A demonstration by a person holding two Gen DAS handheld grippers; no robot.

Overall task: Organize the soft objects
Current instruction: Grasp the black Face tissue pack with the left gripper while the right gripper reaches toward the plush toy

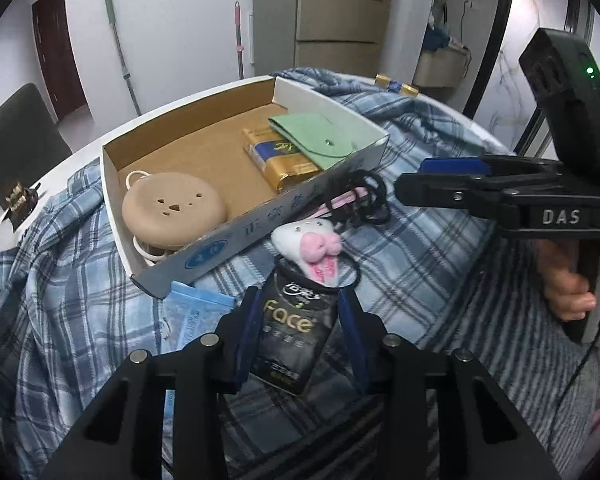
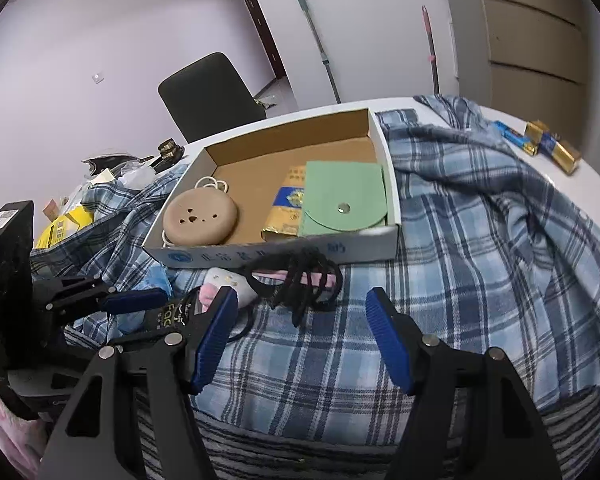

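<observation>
The left tongs (image 1: 298, 316) grip a black packet (image 1: 290, 332) lying on the plaid cloth (image 1: 420, 248). The right tongs (image 2: 302, 336) stand open above the cloth, near the cardboard box (image 2: 276, 254).

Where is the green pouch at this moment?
The green pouch lies inside the cardboard box, in its near right corner, partly on top of a gold and blue packet. The left wrist view shows it too.

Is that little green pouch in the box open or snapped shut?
Shut: the green pouch has its rounded flap folded down, with the metal snap pressed flat.
</observation>
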